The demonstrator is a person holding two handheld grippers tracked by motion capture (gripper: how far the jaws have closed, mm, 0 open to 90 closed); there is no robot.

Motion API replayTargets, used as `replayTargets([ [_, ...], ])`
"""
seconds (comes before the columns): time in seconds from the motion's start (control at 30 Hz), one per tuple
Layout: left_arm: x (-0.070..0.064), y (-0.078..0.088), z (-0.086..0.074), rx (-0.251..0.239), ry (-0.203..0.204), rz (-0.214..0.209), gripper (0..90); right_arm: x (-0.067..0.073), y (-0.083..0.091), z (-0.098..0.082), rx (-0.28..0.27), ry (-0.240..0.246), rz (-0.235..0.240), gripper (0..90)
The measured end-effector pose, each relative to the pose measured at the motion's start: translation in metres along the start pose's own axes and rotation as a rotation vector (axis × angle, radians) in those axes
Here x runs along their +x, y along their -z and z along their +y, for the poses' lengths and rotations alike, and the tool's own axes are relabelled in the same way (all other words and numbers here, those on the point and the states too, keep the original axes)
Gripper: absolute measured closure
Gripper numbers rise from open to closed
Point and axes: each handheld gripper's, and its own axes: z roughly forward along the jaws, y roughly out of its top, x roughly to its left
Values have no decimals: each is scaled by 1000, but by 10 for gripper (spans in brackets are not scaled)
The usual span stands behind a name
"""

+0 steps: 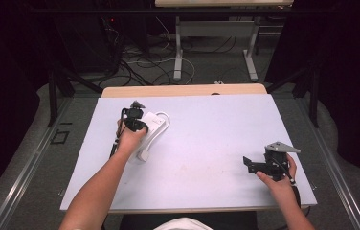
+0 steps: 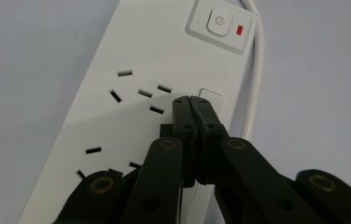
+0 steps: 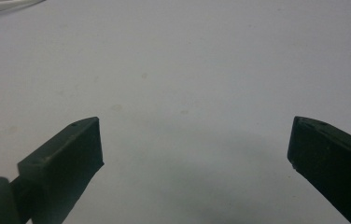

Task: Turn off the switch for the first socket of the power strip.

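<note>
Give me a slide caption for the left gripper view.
Left gripper, jaws shut, tips over a white power strip near its switch and red indicator.

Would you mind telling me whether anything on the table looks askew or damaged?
Nothing looks damaged. The white plastic power strip lies slanted on the pale table, its white cable looped beside it.

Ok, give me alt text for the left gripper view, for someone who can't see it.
The left gripper, jaws shut together, points its tips at a white power strip lying on a pale table. The strip's power button and its white cable lie beyond.
</note>
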Motion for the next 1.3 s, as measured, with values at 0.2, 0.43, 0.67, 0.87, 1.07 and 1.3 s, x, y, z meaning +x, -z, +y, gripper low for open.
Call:
replayTargets([
  [0.2, 2, 0, 1, -1, 7, -2, 899, 0, 0, 0, 4, 3, 0, 25],
  [0.43, 4, 2, 0, -2, 13, 1, 898, -1, -1, 1, -2, -4, 1, 26],
  [0.67, 4, 5, 0, -13, 17, -7, 882, 0, -2, 1, 4, 0, 5, 25],
  [0.87, 4, 8, 0, -16, 14, -11, 867, 0, -2, 1, 0, -7, 4, 26],
  [1.07, 1, 12, -1, -25, 8, -21, 841, 0, -2, 2, -1, -2, 5, 25],
  [1.3, -3, 18, -3, -34, -6, -39, 792, 2, -2, 2, -5, 3, 2, 25],
])
